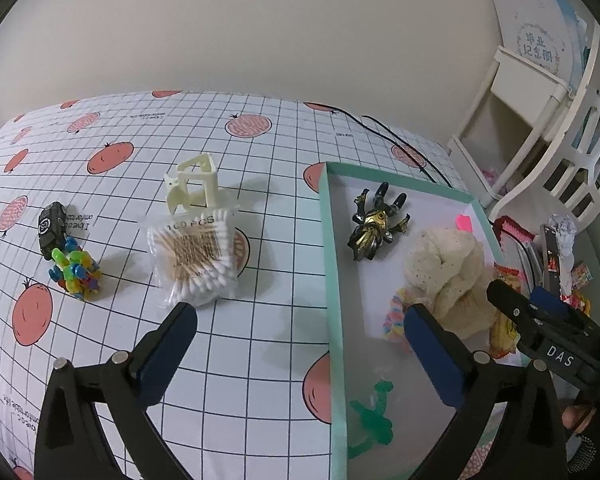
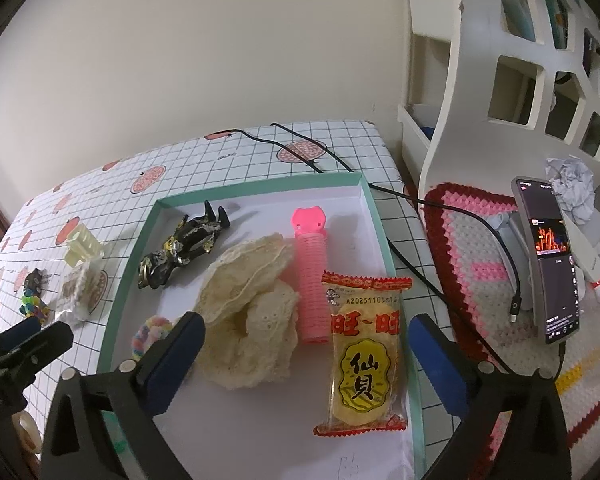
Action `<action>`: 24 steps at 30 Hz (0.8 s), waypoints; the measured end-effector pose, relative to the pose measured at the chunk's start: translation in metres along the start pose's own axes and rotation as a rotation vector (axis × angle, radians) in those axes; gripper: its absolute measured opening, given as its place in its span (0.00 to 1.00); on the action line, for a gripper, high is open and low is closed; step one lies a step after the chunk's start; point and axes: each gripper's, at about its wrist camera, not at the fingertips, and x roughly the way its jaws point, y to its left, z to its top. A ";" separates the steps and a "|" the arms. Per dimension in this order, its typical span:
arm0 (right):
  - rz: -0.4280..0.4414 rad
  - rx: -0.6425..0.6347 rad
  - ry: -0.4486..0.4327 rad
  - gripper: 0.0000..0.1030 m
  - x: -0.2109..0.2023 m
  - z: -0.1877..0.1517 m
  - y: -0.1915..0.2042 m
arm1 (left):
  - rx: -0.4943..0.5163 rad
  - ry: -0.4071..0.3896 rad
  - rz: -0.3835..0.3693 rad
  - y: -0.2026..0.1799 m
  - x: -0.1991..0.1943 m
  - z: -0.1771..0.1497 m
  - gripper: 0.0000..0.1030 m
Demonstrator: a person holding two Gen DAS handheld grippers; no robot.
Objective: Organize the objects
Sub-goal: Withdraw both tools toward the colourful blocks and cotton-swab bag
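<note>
I hold both grippers, left [image 1: 300, 328] and right [image 2: 306, 340], wide apart and empty. The cotton swab bag [image 1: 198, 256] lies on the tablecloth [image 1: 260, 240], outside the tray [image 1: 336, 280]. Its slick plastic may slip from my pads.

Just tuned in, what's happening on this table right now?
A person is sorting small things into a teal-edged tray. Both grippers are open and empty: the left gripper hangs over the tray's left edge, the right gripper over the tray. Inside are a snack packet, pink hair roller, cream scrunchie and black-gold toy. The cotton swabs, hair clip and bead toy wait on the tablecloth.
</note>
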 end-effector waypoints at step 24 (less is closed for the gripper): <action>0.068 0.022 -0.181 1.00 -0.034 0.026 0.065 | -0.067 -0.100 0.062 0.060 -0.033 0.023 1.00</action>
